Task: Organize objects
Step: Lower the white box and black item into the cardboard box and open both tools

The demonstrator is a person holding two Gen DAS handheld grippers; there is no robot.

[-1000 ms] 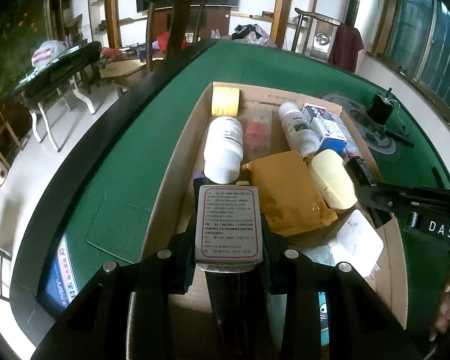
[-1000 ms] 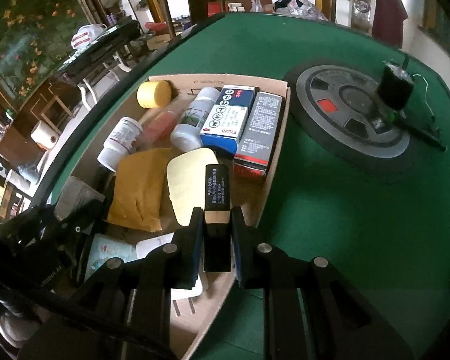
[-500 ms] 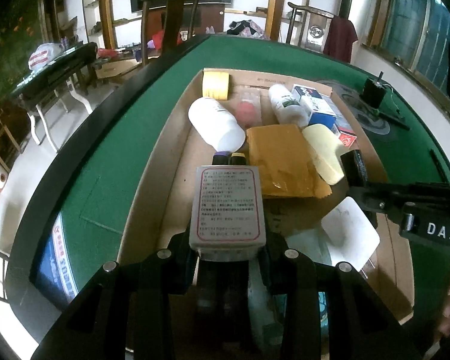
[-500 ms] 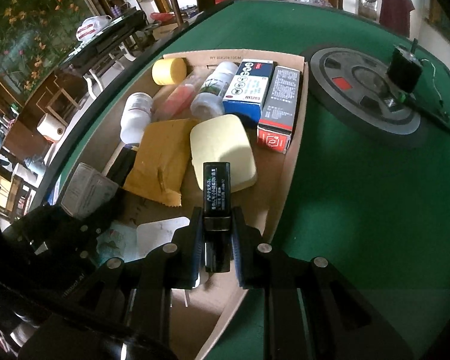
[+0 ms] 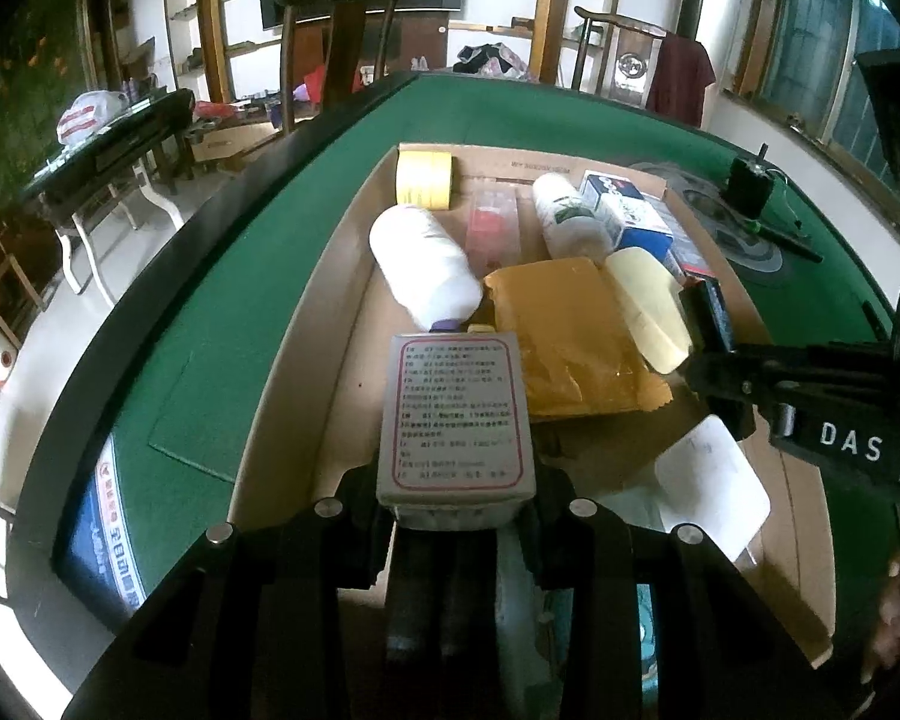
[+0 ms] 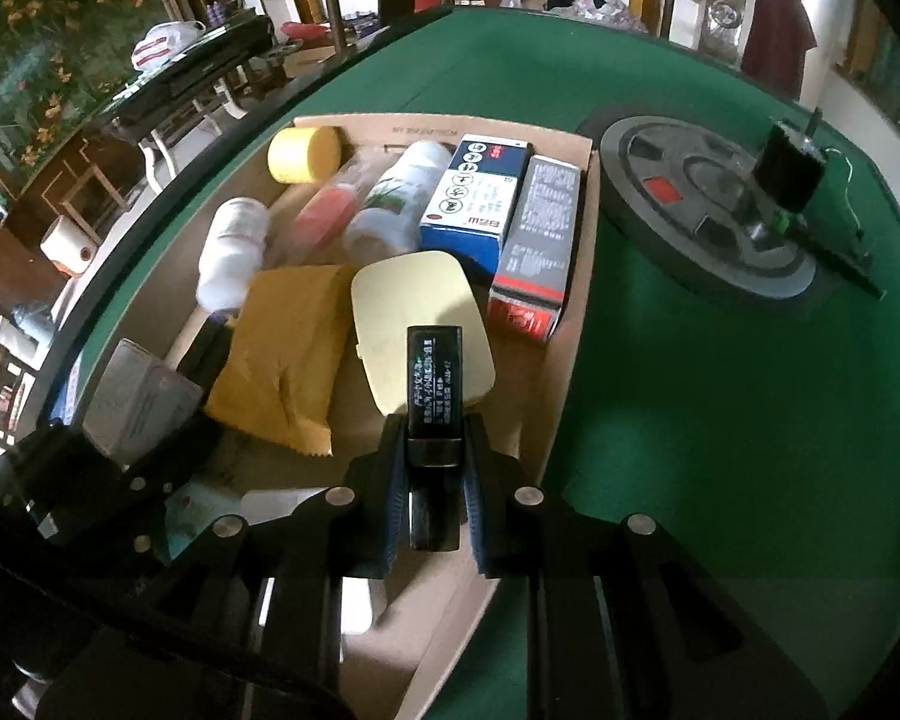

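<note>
1. The left gripper [image 5: 456, 504] is pinching a grey box with a red-framed label [image 5: 455, 414] by its lower end, at the lower centre of the left wrist view. The box is sitting above the floor of the cardboard box [image 5: 306, 360], near its left wall.
2. The right gripper [image 6: 433, 468] is pinching a small black box with white print [image 6: 434, 381] at the lower centre of the right wrist view. Its jaws are pressed nearly together on this narrow thing.
3. The small black box is hanging just in front of a pale yellow case [image 6: 417, 318], which is lying in the middle of the cardboard box.
4. A brown padded envelope [image 6: 282, 354] is lying left of the pale yellow case and is touching it.
5. At the upper part of the cardboard box, from left to right, these are lying: a yellow tape roll [image 6: 303, 154], a white bottle [image 6: 234, 252], a clear tube with red content [image 6: 324, 216], a second white bottle with a green picture [image 6: 399, 198], a blue and white carton [image 6: 480, 192] and a grey and red carton [image 6: 540, 240].
6. The cardboard box is standing on a green table [image 6: 720, 420]. At the upper right of the right wrist view a round grey disc [image 6: 702, 210] is lying on the table, with a small black device [image 6: 789, 168] on it.
7. In the left wrist view the right gripper is showing at the right edge, with the letters DAS on its body.
</note>
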